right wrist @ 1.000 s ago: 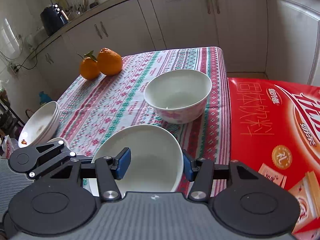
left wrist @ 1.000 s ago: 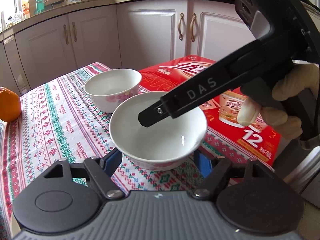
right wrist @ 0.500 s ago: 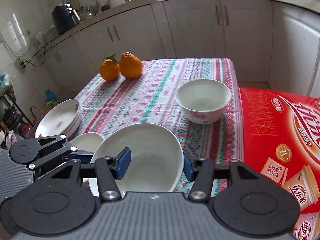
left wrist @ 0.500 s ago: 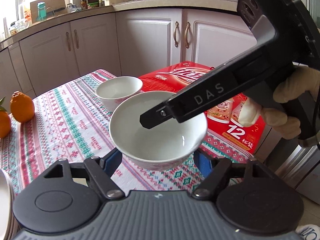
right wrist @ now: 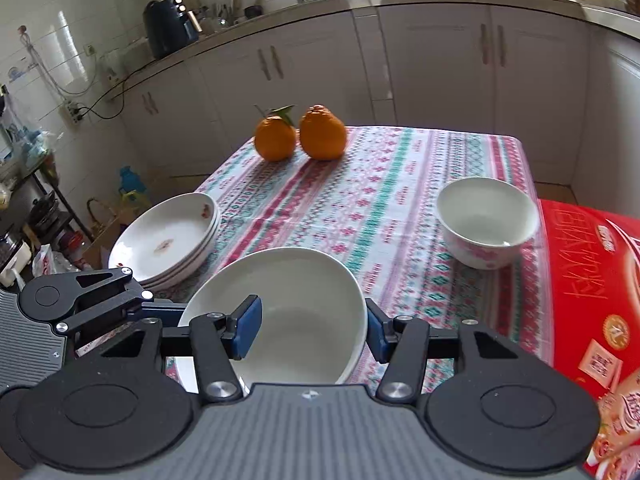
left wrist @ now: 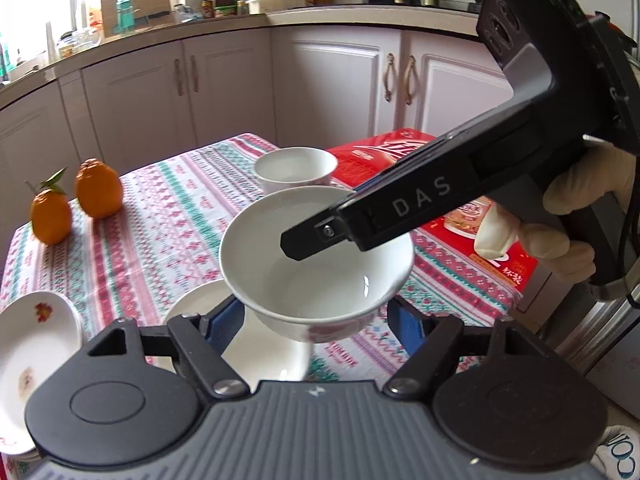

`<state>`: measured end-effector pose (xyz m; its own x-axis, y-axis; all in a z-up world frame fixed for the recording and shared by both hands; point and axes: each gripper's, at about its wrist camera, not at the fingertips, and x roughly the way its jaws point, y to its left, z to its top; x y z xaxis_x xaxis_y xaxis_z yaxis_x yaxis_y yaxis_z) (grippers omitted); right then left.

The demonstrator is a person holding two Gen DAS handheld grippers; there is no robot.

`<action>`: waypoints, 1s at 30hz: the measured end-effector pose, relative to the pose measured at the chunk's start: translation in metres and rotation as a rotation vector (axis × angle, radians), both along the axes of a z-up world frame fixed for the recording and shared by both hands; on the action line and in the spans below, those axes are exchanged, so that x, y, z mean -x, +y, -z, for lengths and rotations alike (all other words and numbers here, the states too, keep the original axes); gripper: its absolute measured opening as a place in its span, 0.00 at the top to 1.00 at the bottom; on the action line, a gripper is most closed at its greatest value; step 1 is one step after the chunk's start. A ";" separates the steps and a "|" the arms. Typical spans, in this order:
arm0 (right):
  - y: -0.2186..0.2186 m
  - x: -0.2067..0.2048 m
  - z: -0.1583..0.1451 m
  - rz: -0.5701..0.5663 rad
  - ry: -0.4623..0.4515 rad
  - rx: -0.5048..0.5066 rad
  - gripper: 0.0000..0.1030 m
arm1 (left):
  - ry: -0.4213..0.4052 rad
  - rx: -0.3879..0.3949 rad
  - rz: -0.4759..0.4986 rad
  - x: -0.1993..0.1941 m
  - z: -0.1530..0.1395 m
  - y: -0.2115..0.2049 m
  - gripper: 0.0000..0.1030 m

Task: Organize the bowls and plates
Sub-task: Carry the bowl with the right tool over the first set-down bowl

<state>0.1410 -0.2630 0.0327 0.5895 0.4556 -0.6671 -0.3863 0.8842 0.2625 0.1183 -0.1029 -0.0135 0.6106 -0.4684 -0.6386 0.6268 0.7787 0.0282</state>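
Note:
A white bowl with pink flowers [left wrist: 316, 276] is held in the air between both grippers. My left gripper [left wrist: 316, 320] has its blue pads on the bowl's two sides. My right gripper [right wrist: 314, 330] grips its rim, left pad inside the bowl, right pad outside; the bowl also shows in the right wrist view [right wrist: 288, 308]. Another white bowl [left wrist: 240, 320] stands on the table right below it. A third bowl [right wrist: 488, 220] stands at the table's right side. A stack of white plates [right wrist: 168, 236] lies at the left edge.
Two oranges [right wrist: 300, 136] sit at the far side of the striped tablecloth [right wrist: 360, 200]. A red carton [right wrist: 592, 288] lies along the table's right side. White kitchen cabinets [right wrist: 440, 60] stand behind the table.
Both grippers have carried the bowl up and back toward the near left of the table. It now hangs over another bowl, and the plate stack has come into view.

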 end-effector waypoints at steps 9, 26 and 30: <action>0.033 -0.013 0.006 -0.057 0.013 0.004 0.42 | 0.017 0.007 -0.060 -0.003 0.005 0.028 0.24; 0.061 -0.028 0.023 -0.089 0.056 0.025 0.42 | 0.062 0.003 -0.099 -0.006 0.018 0.047 0.24; 0.064 -0.028 0.025 -0.095 0.052 0.040 0.42 | 0.065 -0.001 -0.100 -0.007 0.020 0.048 0.24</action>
<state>0.1687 -0.1994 0.0078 0.5088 0.4805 -0.7143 -0.4558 0.8543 0.2500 0.1253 -0.0554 -0.0339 0.6113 -0.4063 -0.6792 0.5466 0.8374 -0.0090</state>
